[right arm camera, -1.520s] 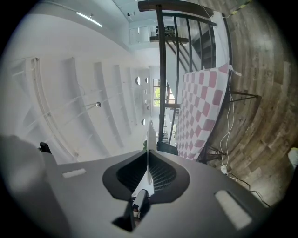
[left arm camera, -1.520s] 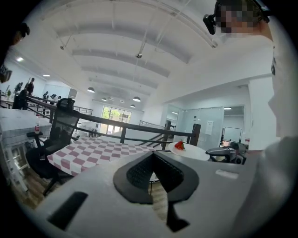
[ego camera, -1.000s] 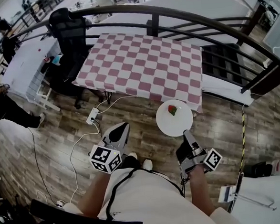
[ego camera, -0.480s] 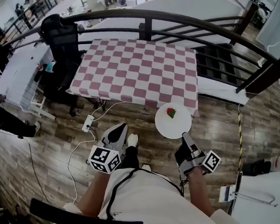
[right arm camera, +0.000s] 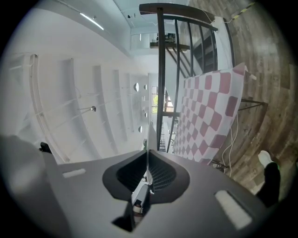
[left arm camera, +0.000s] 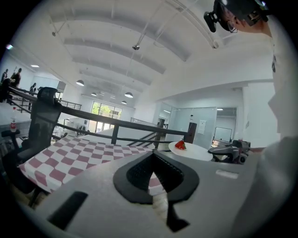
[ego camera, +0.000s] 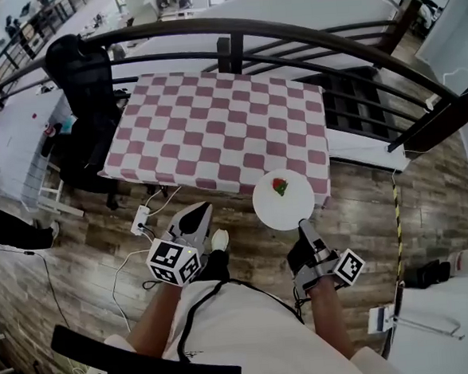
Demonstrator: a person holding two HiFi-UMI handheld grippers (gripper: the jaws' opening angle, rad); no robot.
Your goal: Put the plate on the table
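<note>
A white round plate (ego camera: 283, 203) carries a small red and green piece of food (ego camera: 279, 186). My right gripper (ego camera: 304, 227) is shut on the plate's near rim and holds it level above the wood floor. In the head view the plate's far rim overlaps the near right corner of the pink-and-white checked table (ego camera: 214, 128). The right gripper view shows the plate (right arm camera: 147, 137) edge-on between the jaws. My left gripper (ego camera: 196, 217) is shut and holds nothing, left of the plate. In the left gripper view the plate (left arm camera: 198, 151) shows at the right, and the table (left arm camera: 79, 153) lies ahead.
A curved black railing (ego camera: 287, 34) runs behind the table, with stairs beyond it. A black office chair (ego camera: 83, 81) stands at the table's left. A power strip (ego camera: 138, 221) with white cables lies on the floor near the table's left front leg.
Both grippers and the plate have moved forward toward the table. The plate's far rim now overlaps the table's near edge. Both grips are unchanged.
</note>
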